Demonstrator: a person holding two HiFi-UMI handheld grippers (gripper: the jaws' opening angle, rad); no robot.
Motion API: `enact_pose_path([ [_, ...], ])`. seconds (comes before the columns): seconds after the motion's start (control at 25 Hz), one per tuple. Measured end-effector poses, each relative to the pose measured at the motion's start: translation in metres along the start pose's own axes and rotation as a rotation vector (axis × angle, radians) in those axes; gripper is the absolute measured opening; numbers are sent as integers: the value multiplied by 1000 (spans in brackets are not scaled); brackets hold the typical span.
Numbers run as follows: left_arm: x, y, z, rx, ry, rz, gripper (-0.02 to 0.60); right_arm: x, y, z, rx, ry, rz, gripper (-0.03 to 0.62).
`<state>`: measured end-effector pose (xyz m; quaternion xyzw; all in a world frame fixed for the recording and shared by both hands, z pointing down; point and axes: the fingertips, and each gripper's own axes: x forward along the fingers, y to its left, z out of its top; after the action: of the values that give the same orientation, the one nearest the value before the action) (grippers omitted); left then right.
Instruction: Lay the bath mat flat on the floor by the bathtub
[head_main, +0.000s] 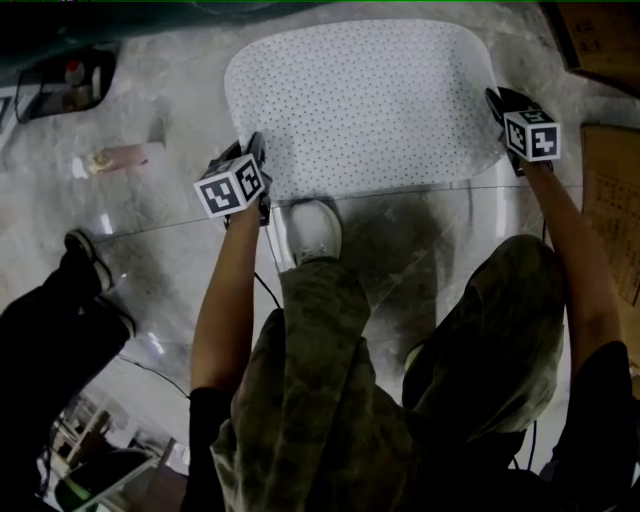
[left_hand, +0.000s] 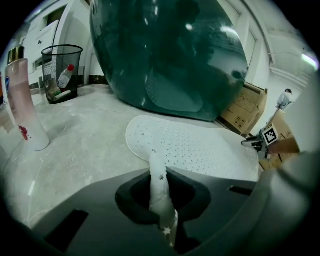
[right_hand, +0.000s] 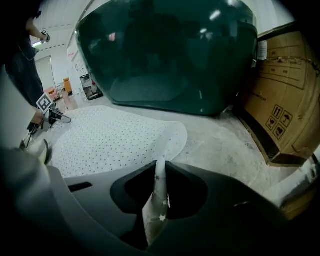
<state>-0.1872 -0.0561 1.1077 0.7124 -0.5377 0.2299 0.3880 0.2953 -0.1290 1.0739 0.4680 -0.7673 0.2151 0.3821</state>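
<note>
So the bath mat (head_main: 360, 100) is mostly down on the grey floor (head_main: 170, 80), right in front of the big dark green bathtub (left_hand: 170, 55). It's a white mat with rounded corners and little holes all over. The far edge sits near the base of the tub, and most of the mat looks flat from up top.

The near edge isn't down, though. The left gripper (head_main: 255, 160) is clamped on the near left corner, and in its own view you can see a strip of mat pulled up off the floor and pinched tight between the jaws. Same deal on the other side: the right gripper (head_main: 497, 100) is clenched on the near right corner, with a fold of mat squeezed between its jaws.

The person's white shoe (head_main: 312, 232) is planted just beside the near edge of the mat, closer to the left gripper.

Other stuff around: cardboard boxes (right_hand: 290, 85) stacked off to the right of the tub, a black wire bin (left_hand: 62, 70) to the left of it, and a tall pinkish bottle (left_hand: 22, 100) standing on the floor on that side, well apart from the mat.
</note>
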Motion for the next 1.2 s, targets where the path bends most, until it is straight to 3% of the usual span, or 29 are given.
enact_pose_path([
  [0.32,4,6,-4,-18,28,-14,43,3,-6,-23,95,36,-5,57],
  [0.64,8,9,-5,-18,30,-20,52,7,-6,-28,52,57,20,67],
  [0.84,7,7,-7,-47,13,-37,64,10,-11,-34,96,62,-8,98],
  [1.0,8,15,-10,-75,13,2,143,-3,-28,-35,125,63,-80,231],
  [1.12,3,27,-10,-82,4,70,228,-17,-32,-24,86,50,-108,252],
  [1.2,-1,31,-9,-86,-19,97,245,-21,-28,-14,100,35,-94,252],
])
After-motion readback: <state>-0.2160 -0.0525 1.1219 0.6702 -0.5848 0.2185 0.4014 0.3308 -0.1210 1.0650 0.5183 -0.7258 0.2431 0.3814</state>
